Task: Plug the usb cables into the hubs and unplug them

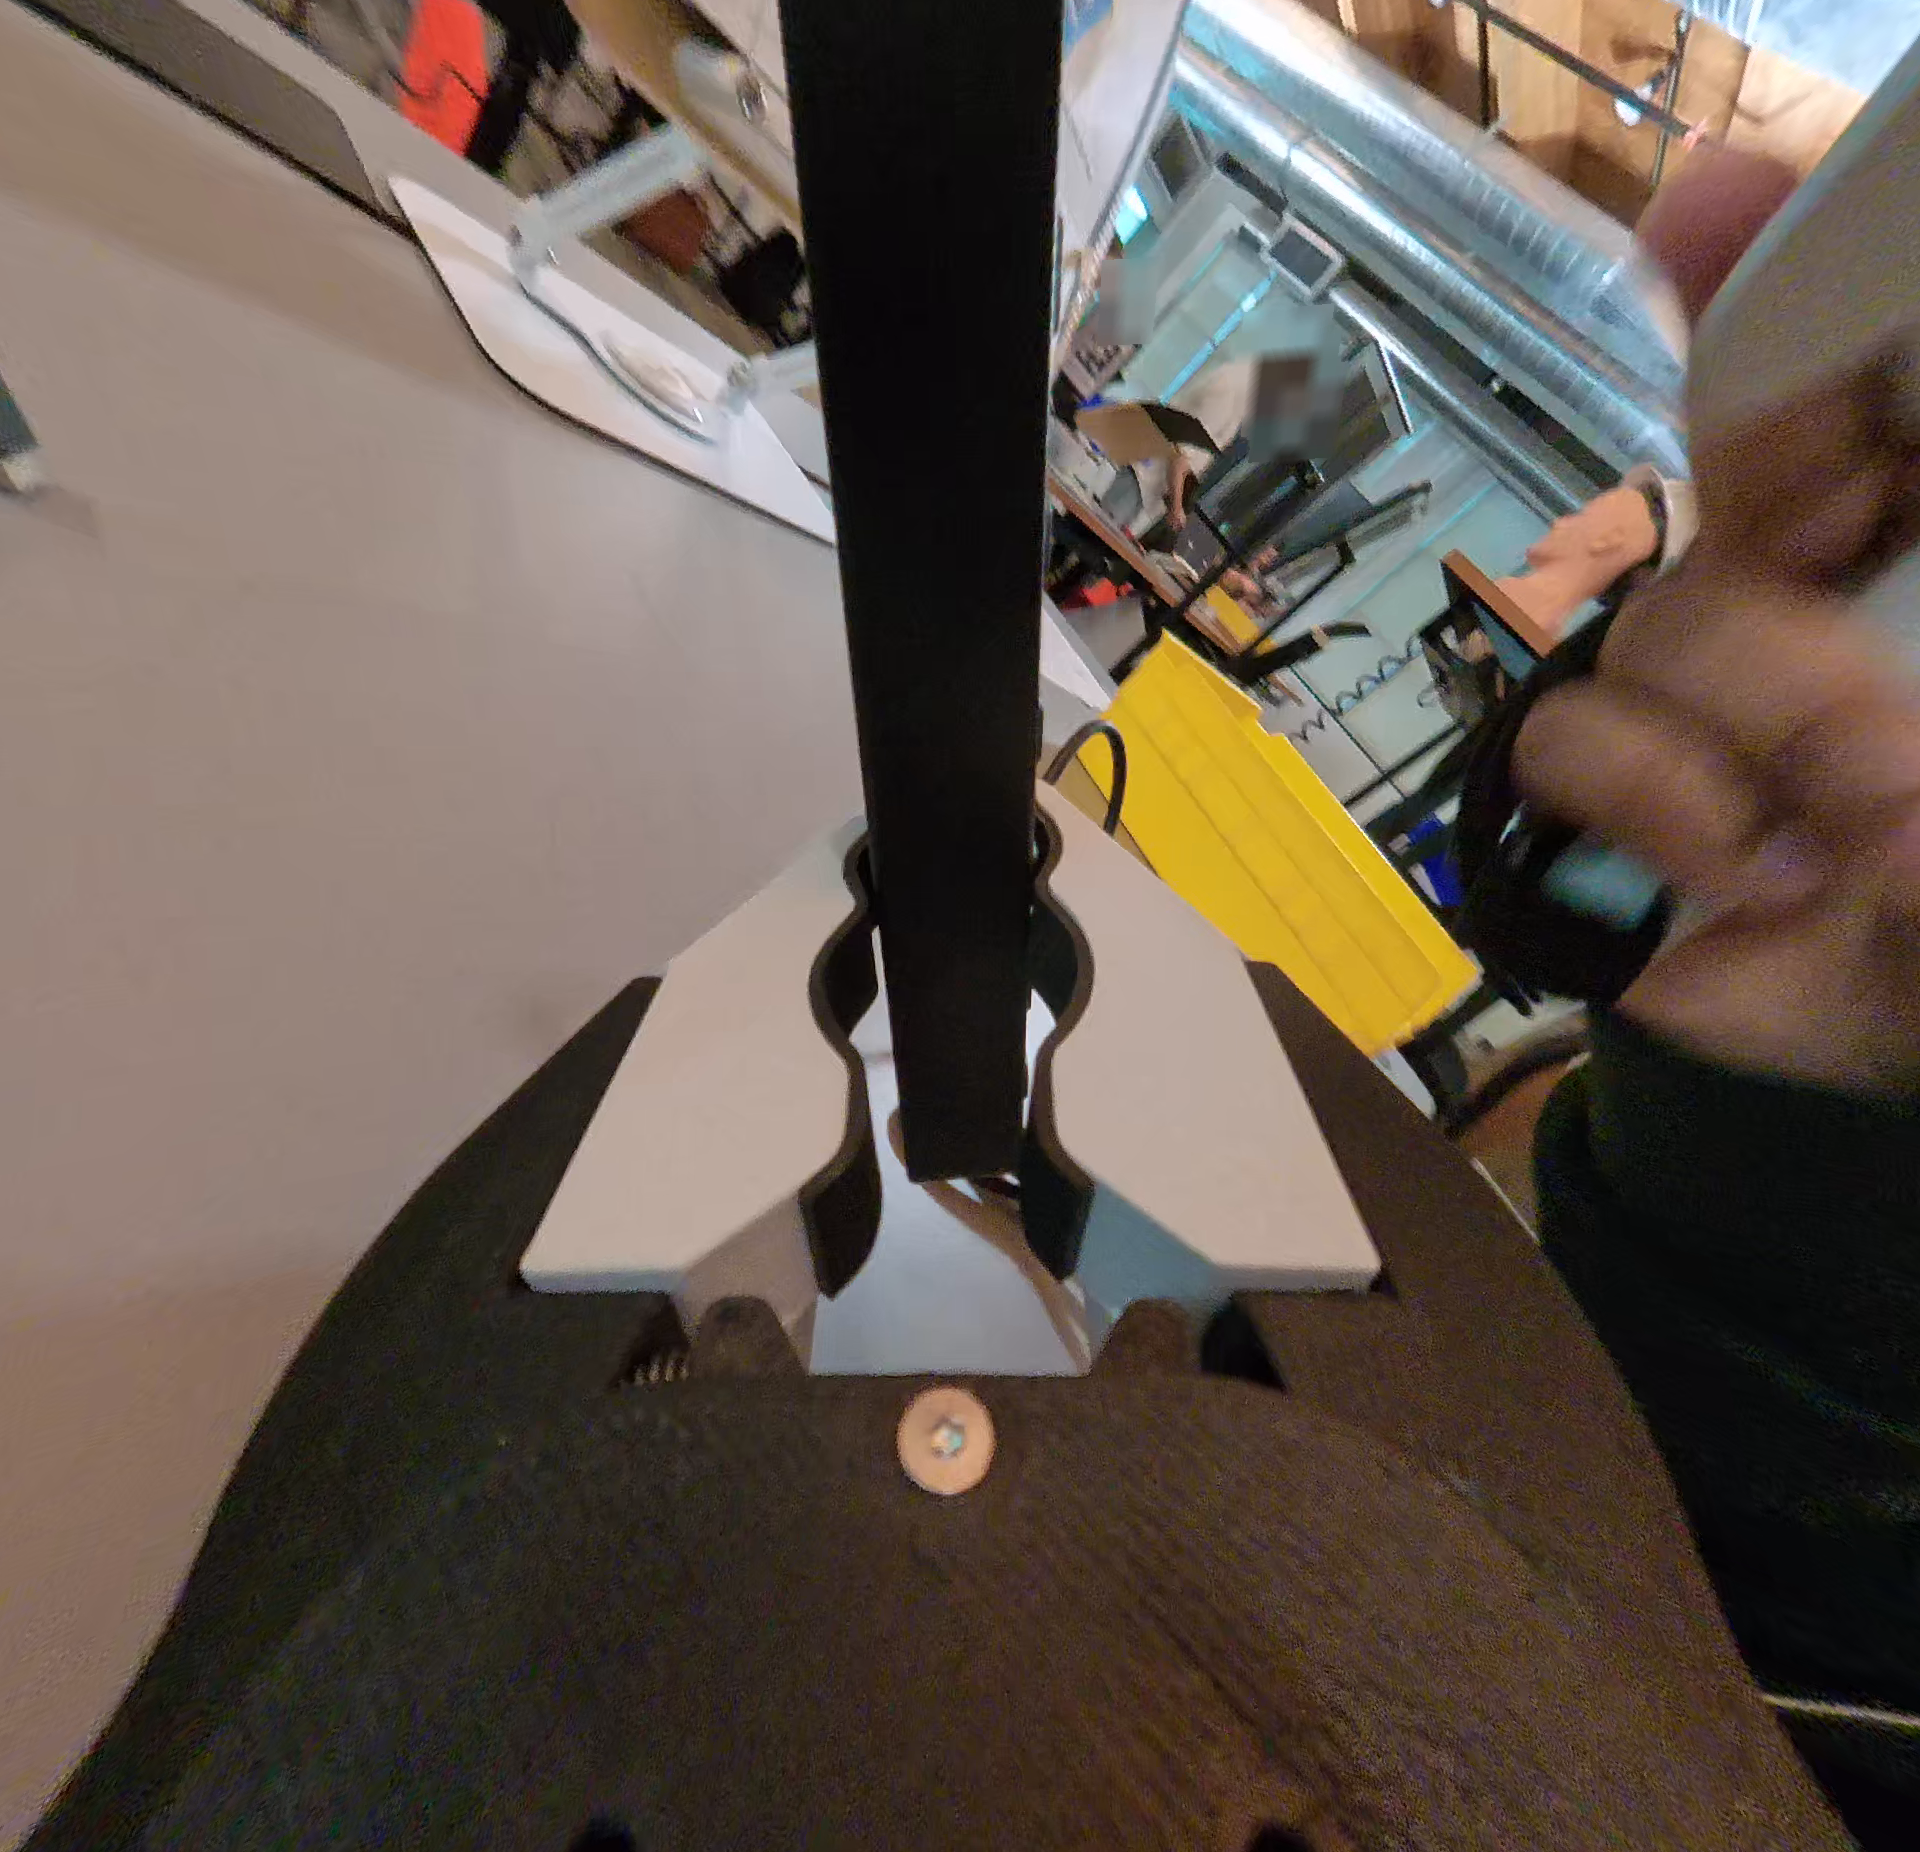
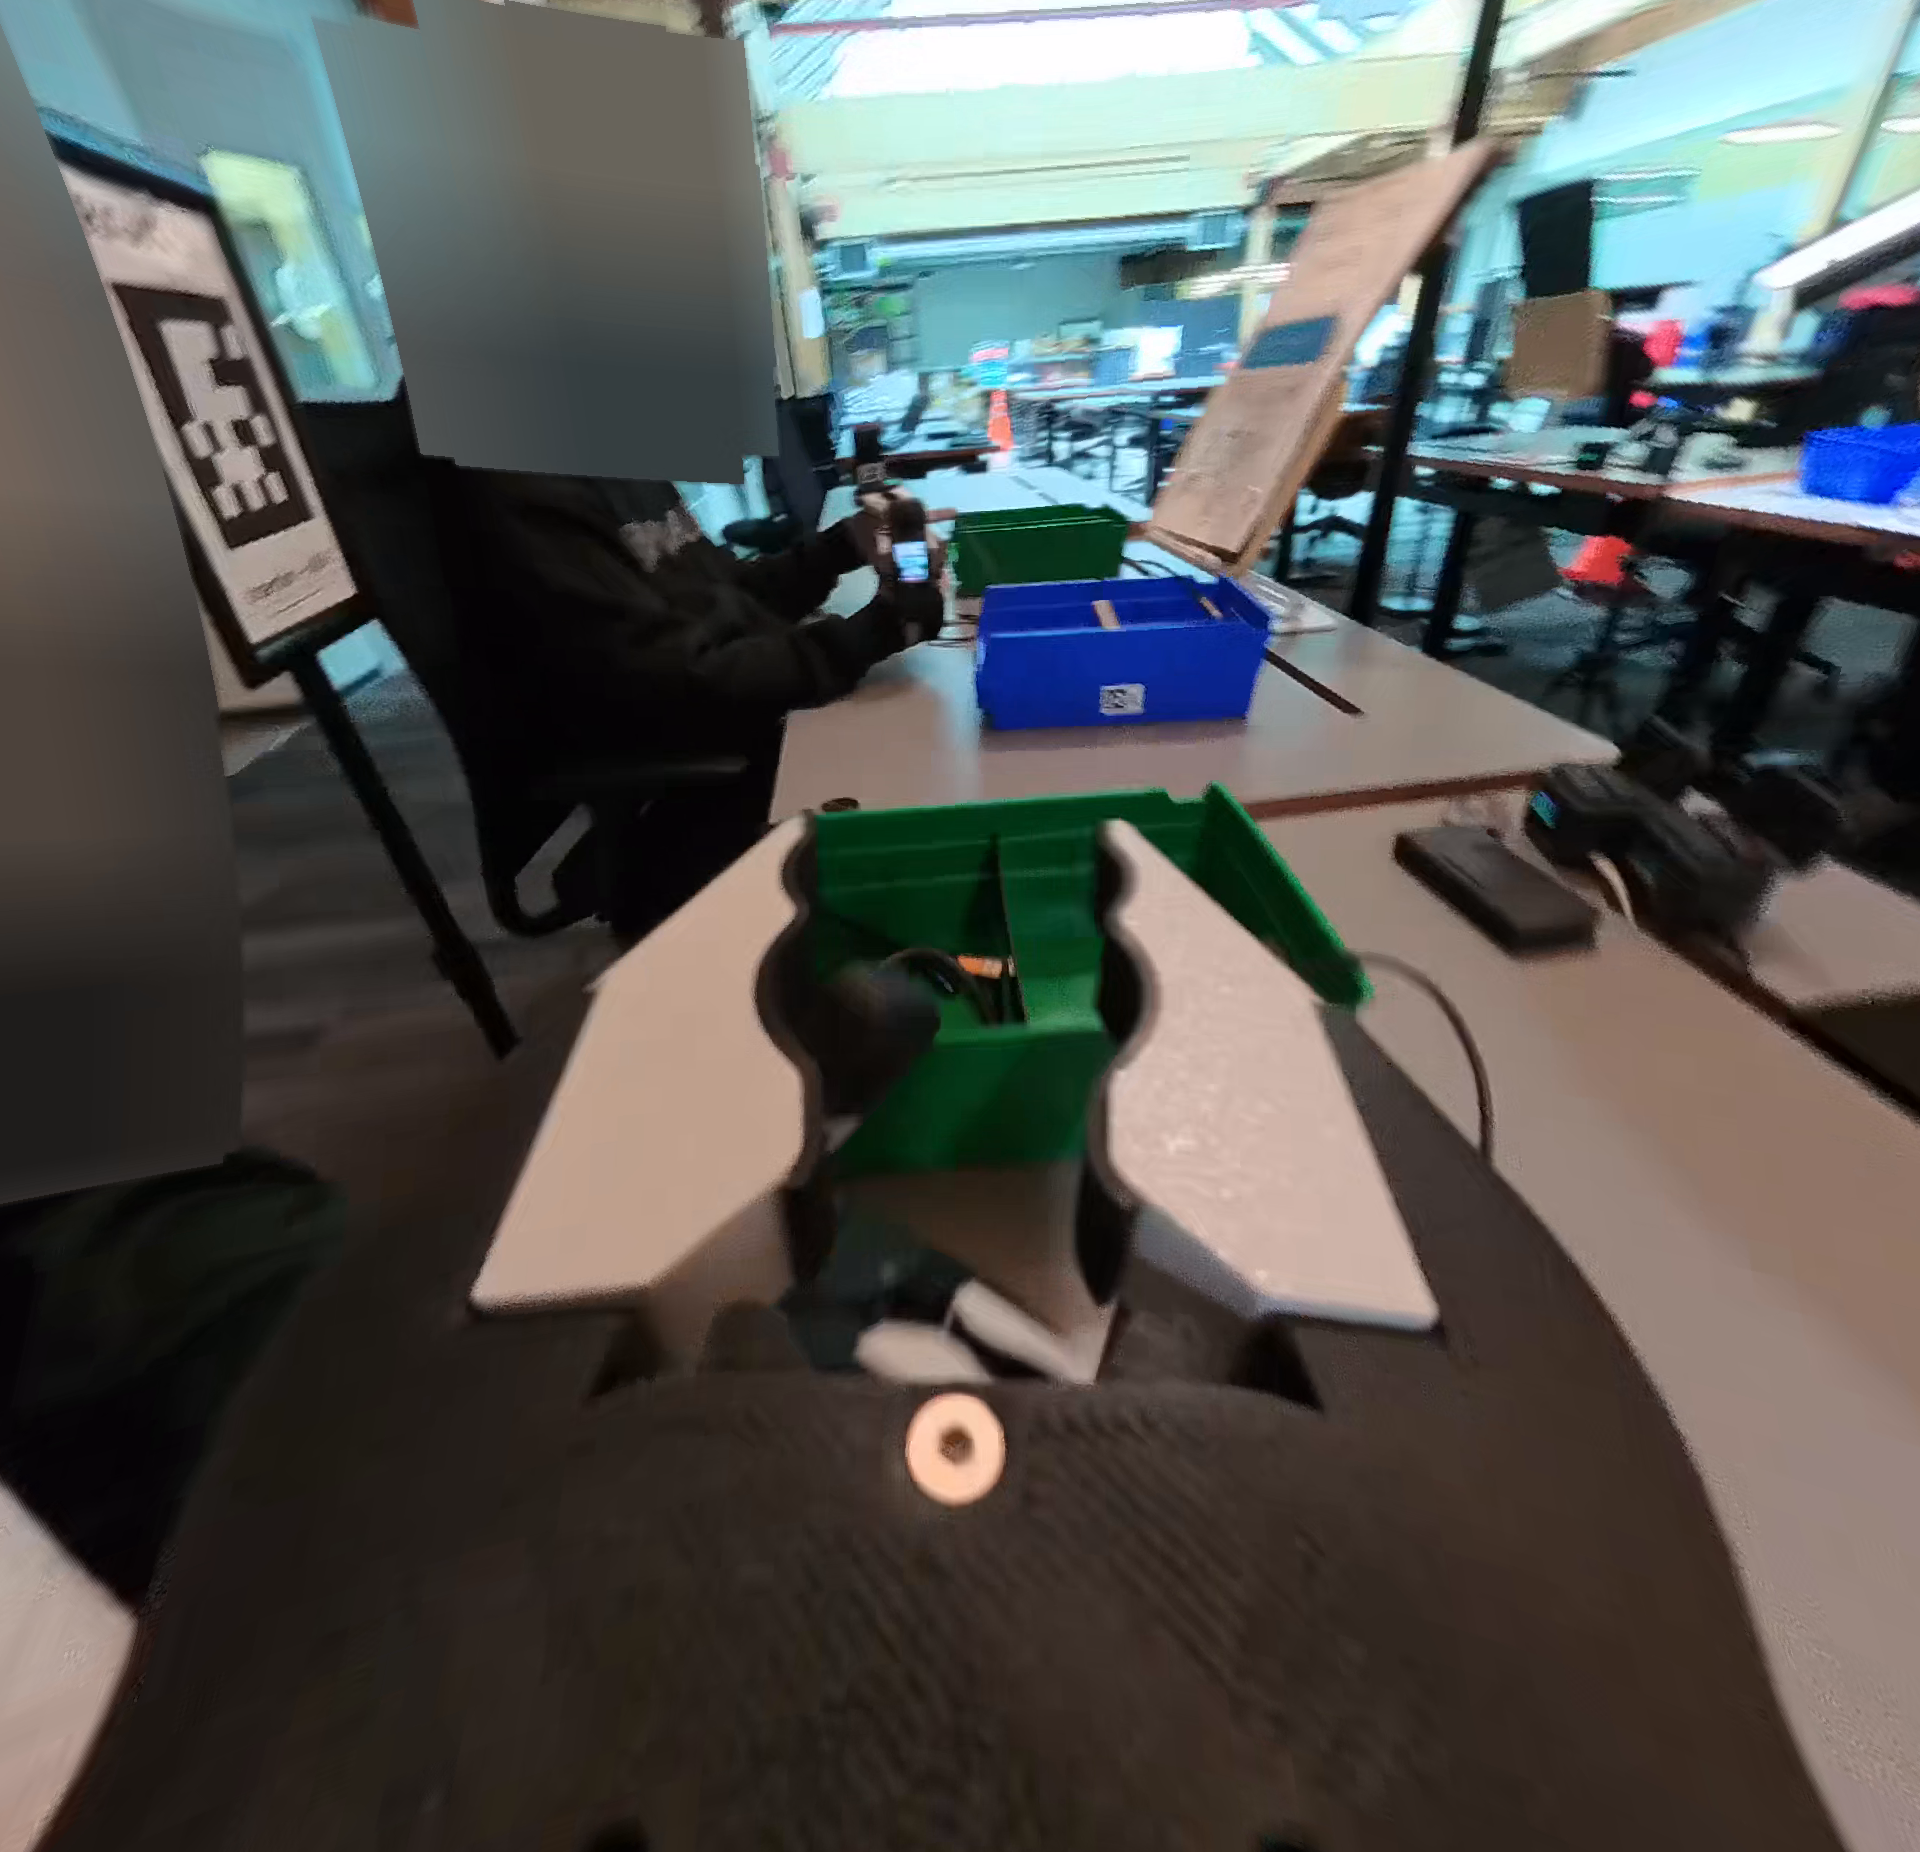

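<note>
In the left wrist view my left gripper (image 1: 951, 867) is shut on a long flat black hub (image 1: 925, 452) that runs from between the fingers up out of the frame. A black cable (image 1: 1107, 763) loops just behind the fingertips. In the right wrist view my right gripper (image 2: 956, 867) is open, its jaws wide apart in front of a green bin (image 2: 977, 1085) that holds dark cables (image 2: 961, 971). A blurred black lump (image 2: 868, 1033) sits against the inner side of the left finger; I cannot tell what it is.
A yellow bin (image 1: 1268, 836) stands past the white table (image 1: 364, 711), and a blurred hand (image 1: 1704, 763) is at the right. A flat black device (image 2: 1491, 888), a thin cable (image 2: 1455, 1033), a blue bin (image 2: 1122, 659), a second green bin (image 2: 1039, 545) and a seated person (image 2: 644, 639) lie ahead.
</note>
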`<state>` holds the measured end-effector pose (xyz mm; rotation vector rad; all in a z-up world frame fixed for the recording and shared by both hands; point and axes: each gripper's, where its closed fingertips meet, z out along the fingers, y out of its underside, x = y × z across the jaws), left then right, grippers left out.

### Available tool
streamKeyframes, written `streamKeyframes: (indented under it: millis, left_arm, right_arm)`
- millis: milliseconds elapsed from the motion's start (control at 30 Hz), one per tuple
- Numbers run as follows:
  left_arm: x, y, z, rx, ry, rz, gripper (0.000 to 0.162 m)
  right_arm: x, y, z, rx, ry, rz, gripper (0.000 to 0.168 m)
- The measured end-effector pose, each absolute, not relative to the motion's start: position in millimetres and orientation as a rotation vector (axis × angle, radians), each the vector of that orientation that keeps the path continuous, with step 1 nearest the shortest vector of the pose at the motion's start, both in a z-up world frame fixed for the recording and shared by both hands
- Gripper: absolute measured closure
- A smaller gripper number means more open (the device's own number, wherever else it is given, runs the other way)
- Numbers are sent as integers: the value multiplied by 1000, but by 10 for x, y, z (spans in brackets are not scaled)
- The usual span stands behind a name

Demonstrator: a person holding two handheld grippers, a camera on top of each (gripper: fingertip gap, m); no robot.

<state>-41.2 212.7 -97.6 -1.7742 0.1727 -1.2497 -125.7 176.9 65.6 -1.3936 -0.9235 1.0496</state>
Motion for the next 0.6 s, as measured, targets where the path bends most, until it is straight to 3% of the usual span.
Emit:
streamKeyframes:
  millis: [67,133,300,433,467,567,600]
  left_arm:
    - [-380,2114,-1003,-1796,182,-1268,138]
    - [-347,2109,-1005,-1791,182,-1269,138]
    - [-181,2020,-953,-1758,102,-1434,138]
    - [-11,1863,-925,-1763,166,-1527,138]
    - [17,1835,-923,-1766,192,-1525,138]
    - [115,1752,-949,-1786,338,-1471,137]
    - [141,1735,-933,-1775,376,-1456,128]
  right_arm:
    - [-855,1730,215,-1515,-823,918,92]
    - [-451,1700,-249,-1610,-726,740,86]
    - [-111,1650,-912,-1801,-733,578,96]
    - [-149,1618,-1254,-1942,-972,524,89]
    - [-188,1535,-1316,-1969,-1015,572,104]
    - [-97,1477,-1371,-1946,-1074,543,111]
    - [-46,1492,-1348,-1938,-1053,539,113]
